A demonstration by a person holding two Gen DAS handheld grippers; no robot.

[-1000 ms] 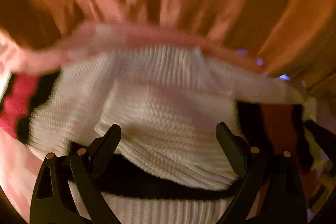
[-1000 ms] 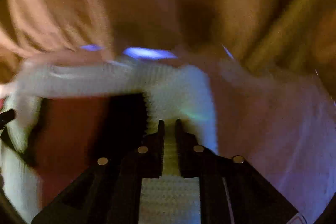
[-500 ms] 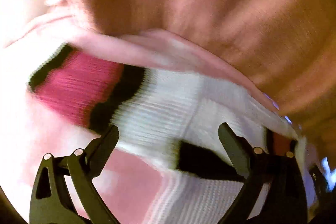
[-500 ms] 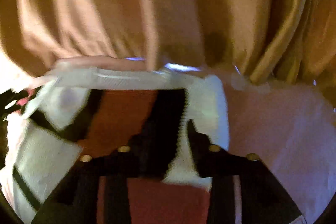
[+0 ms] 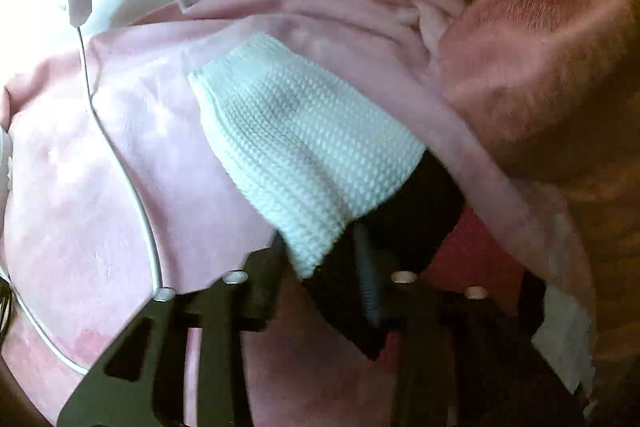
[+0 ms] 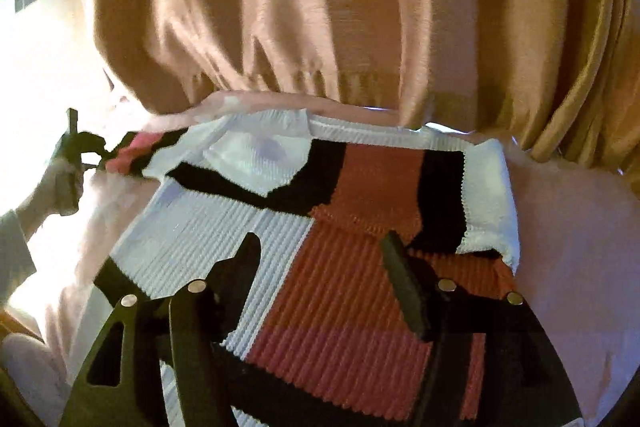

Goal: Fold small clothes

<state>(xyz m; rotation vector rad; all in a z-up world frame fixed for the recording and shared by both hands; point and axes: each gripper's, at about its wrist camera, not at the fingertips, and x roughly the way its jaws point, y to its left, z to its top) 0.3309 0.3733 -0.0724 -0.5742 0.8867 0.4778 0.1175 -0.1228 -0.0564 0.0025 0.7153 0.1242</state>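
- The knitted sweater [image 6: 344, 227], in white, black and red blocks, lies spread on a pink fleece blanket [image 6: 580, 247], close in front of the person's tan top [image 6: 320, 7].
- In the right wrist view the right gripper [image 6: 324, 267] hovers over the sweater's red and white ribs with its fingers spread wide, grasping nothing.
- The sweater's far edge lies folded over, with a white sleeve end doubled back near the right side.
- In the same view the left gripper [image 6: 72, 155] shows small at the far left edge, at the sweater's pink-and-black corner.
- In the left wrist view the left gripper [image 5: 320, 267] is clenched on a fold of the sweater [image 5: 304, 147]: white knit bunches out from between the closed fingers, with black and red knit beside it.
- That white fold rests on the pink blanket [image 5: 100, 187], which is rumpled against the person's top [image 5: 540, 67].
- A thin white cable [image 5: 120, 163] curves across the blanket at the left.
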